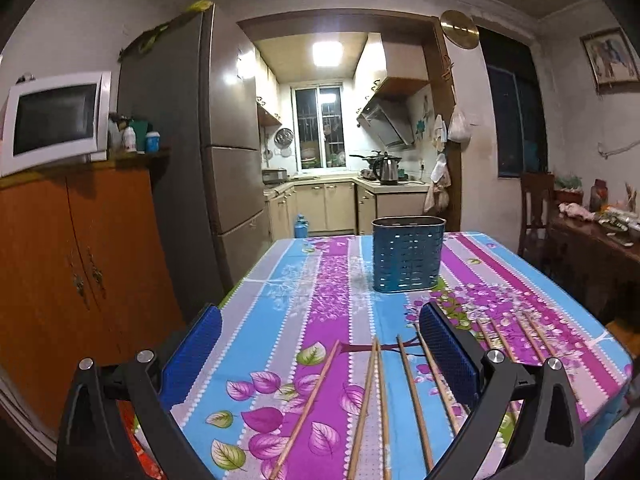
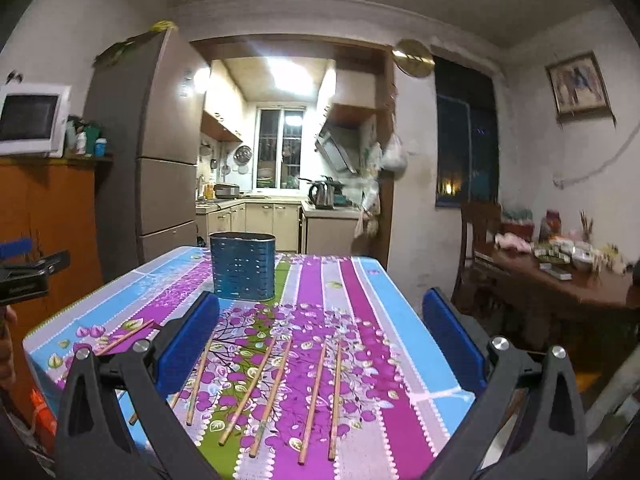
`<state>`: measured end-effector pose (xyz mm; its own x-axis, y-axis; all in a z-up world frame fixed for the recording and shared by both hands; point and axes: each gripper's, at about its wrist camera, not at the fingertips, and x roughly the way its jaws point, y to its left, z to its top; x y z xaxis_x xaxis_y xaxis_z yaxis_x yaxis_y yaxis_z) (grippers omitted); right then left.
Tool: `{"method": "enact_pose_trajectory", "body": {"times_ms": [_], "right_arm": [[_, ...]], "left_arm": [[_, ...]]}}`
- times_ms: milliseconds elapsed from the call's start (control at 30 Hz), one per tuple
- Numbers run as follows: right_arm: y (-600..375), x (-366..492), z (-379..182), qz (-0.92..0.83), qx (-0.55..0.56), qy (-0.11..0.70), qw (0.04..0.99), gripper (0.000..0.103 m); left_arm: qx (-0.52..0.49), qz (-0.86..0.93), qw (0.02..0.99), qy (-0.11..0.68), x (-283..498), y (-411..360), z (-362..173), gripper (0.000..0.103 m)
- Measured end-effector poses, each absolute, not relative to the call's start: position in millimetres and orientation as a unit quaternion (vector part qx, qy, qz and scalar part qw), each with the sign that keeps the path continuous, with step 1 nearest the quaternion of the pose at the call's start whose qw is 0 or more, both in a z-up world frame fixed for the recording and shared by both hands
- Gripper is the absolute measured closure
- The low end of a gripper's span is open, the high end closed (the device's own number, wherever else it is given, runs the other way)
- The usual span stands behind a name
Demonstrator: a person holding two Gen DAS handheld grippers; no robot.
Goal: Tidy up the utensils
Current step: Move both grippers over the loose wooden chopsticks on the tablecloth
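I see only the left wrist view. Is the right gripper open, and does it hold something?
Observer: The right gripper is open and holds nothing.
Operator: How many chopsticks lie between its fingers?
Observer: Five chopsticks show there, flat on the table.
Operator: Where is the holder from that gripper?
Observer: The holder stands upright ahead, just beyond the gripper's left finger.

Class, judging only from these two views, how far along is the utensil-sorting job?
Done: nothing visible; no chopstick pokes above the blue holder. In hand: nothing; the left gripper and right gripper are both open and empty. Left: all the wooden chopsticks lie loose on the tablecloth.
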<state>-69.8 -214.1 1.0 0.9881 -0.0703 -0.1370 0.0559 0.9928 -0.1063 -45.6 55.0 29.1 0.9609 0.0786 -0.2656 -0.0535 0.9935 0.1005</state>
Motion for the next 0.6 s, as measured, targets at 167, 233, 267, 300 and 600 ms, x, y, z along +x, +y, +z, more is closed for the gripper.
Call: {"method": "enact_pose_trajectory", "body": {"times_ms": [167,233,267,300,600], "right_arm": [[-205.1,-52.7,-4.2,-0.036,-0.069,0.081,0.994,0.005],[-207.8,-45.2,-7.6,-0.032,-0.063,0.09,0.993,0.005],[-208.7,-40.6,-9.5,-0.029,-0.059,0.096,0.993,0.005],[-209.8,-37.1,-11.0,-0.027,-0.058,0.101,0.993,0.005],[-206.1,-12.3,-24.2,-0.022,-0.058,0.133,0.989,0.005]], "left_arm": [[0.078,0.067,0.982,0.159,-23.4,49.9,12.4,0.004],[0.084,0.074,0.979,0.172,-14.6,51.3,4.7,0.004],[0.089,0.078,0.977,0.18,-9.3,51.8,0.2,0.004],[0.094,0.081,0.975,0.186,-4.5,52.4,-4.0,0.004],[0.111,0.094,0.965,0.219,23.0,57.3,-24.8,0.004]]}}
